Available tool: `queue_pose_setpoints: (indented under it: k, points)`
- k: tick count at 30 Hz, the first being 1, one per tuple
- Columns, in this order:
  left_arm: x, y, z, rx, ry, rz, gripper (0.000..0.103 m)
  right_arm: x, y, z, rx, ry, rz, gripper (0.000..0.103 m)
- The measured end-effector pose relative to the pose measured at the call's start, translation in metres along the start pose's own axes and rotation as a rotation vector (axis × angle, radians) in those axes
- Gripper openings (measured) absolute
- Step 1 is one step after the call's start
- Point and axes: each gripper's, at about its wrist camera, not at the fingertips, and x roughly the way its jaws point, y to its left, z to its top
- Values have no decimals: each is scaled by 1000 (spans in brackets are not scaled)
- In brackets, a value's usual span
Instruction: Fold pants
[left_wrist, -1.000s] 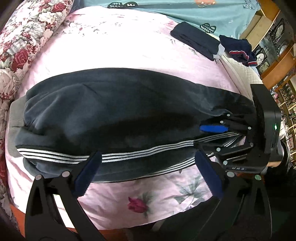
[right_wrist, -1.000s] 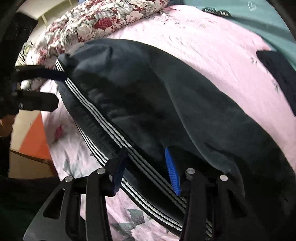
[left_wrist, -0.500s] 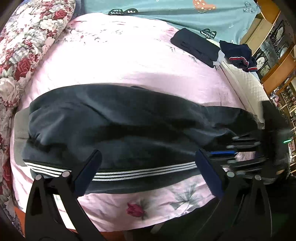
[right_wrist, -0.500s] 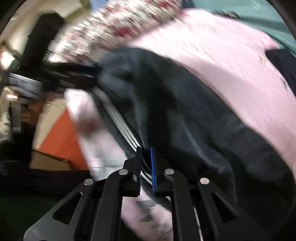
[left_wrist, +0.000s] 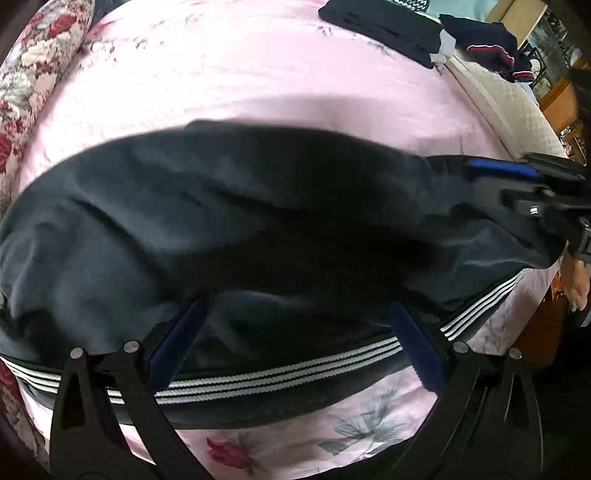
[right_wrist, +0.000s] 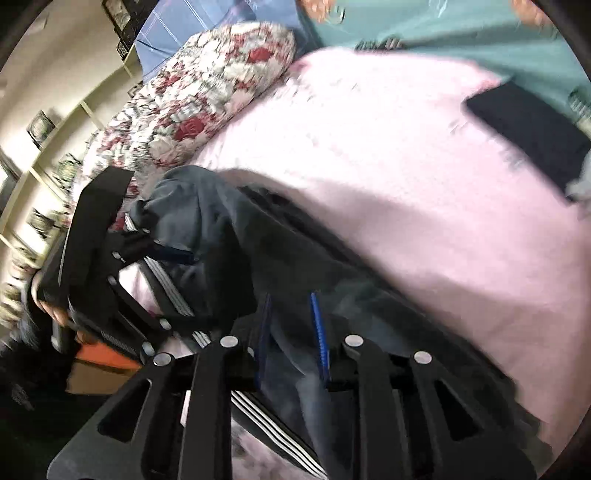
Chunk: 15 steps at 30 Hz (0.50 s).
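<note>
Dark navy pants (left_wrist: 229, 221) with white side stripes (left_wrist: 280, 373) lie across the pink sheet (left_wrist: 258, 66). My left gripper (left_wrist: 295, 343) is open, its blue pads (left_wrist: 177, 339) wide apart over the striped near edge, with cloth bulging between them. In the right wrist view my right gripper (right_wrist: 291, 332) is shut on a bunch of the pants (right_wrist: 207, 229), holding that end raised off the bed. The right gripper (left_wrist: 498, 173) shows at the pants' right end in the left wrist view. The left gripper (right_wrist: 199, 288) appears at the far end, cloth draped over its upper finger.
A floral pillow (left_wrist: 26, 74) lies along the left side. A folded dark garment (left_wrist: 380, 26) and a navy piece with red-white trim (left_wrist: 491, 51) sit at the back right by a white quilted cover (left_wrist: 517, 110). A hand (left_wrist: 576, 284) is at the right edge.
My right gripper shut on the pants' striped edge and lifted it, so the cloth now humps up. My left gripper pushed forward onto the near edge, still open.
</note>
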Motion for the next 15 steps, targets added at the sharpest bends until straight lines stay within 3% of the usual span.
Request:
queue_pose_setpoints:
  k: [2, 3, 4, 6, 7, 9, 13, 15]
  points:
    - [2, 1, -2, 1, 6, 2, 101, 23, -8, 7, 65, 63, 81, 22]
    - [3, 2, -3, 3, 12, 2, 101, 34, -11, 12, 91, 85, 71, 22]
    - [5, 5, -5, 3, 15, -4, 101, 43, -16, 16, 112, 99, 33, 22]
    - [8, 7, -7, 15, 19, -1, 101, 59, -36, 24, 128, 101, -89, 6]
    - [9, 7, -9, 32, 22, 11, 101, 60, -48, 27, 141, 82, -99, 2]
    - [9, 4, -14, 52, 20, 26, 101, 61, -61, 29, 196, 88, -49, 1]
    - [6, 2, -16, 59, 34, 39, 101, 61, -38, 27, 94, 47, -148, 2]
    - [4, 4, -17, 58, 40, 43, 101, 61, -42, 26, 115, 36, -125, 4]
